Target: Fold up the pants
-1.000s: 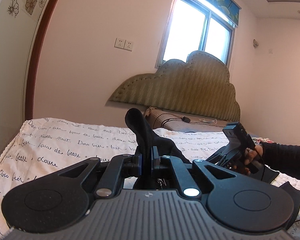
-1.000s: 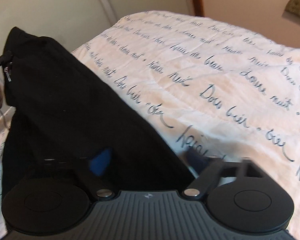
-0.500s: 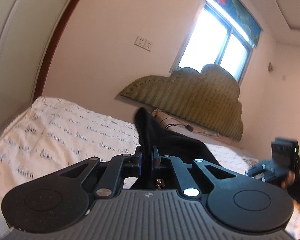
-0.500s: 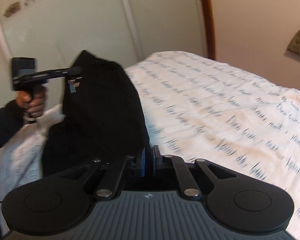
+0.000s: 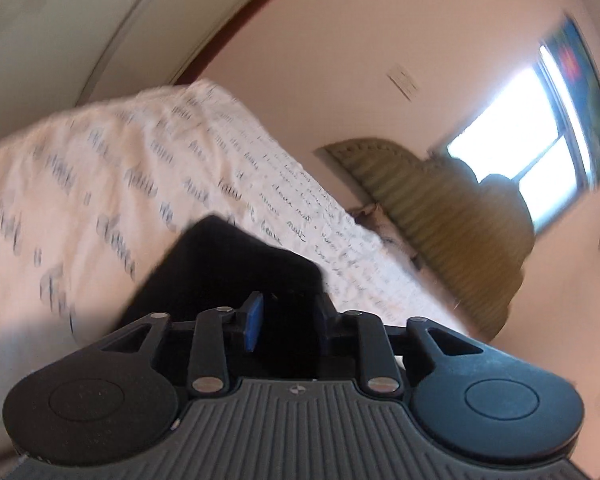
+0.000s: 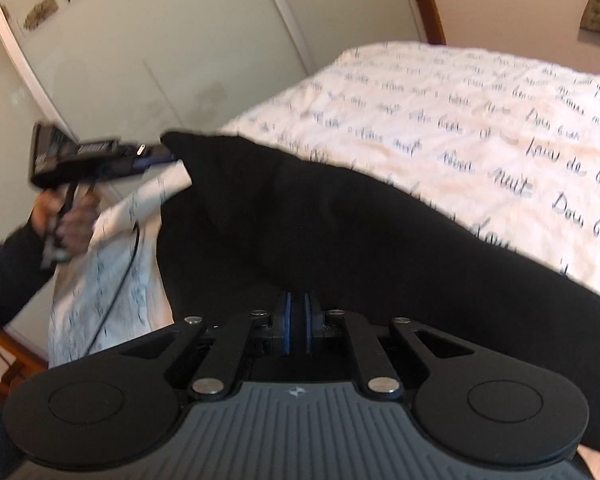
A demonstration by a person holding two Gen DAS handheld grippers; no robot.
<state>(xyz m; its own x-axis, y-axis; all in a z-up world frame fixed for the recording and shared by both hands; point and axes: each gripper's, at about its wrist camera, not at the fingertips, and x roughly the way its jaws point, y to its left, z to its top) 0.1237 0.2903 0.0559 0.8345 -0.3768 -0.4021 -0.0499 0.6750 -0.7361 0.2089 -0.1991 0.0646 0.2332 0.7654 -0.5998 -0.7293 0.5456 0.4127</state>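
Fingers (image 6: 296, 316) on the right pinched the soft, limp black pants (image 6: 340, 220); left fingers (image 5: 255, 320) had just been spreading around the far corner, best regripped at its edge.

Left hand-held gripper (image 5: 288, 320) jaws just opening (tilted); right hand-held gripper (image 6: 296, 320) clamped shut.

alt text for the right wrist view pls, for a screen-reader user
The right gripper, jaws shut, pinches black pants draped across a white bedspread printed with cursive writing. At left, the left gripper, held in a hand, meets the pants' far corner, with pale wardrobe doors behind.
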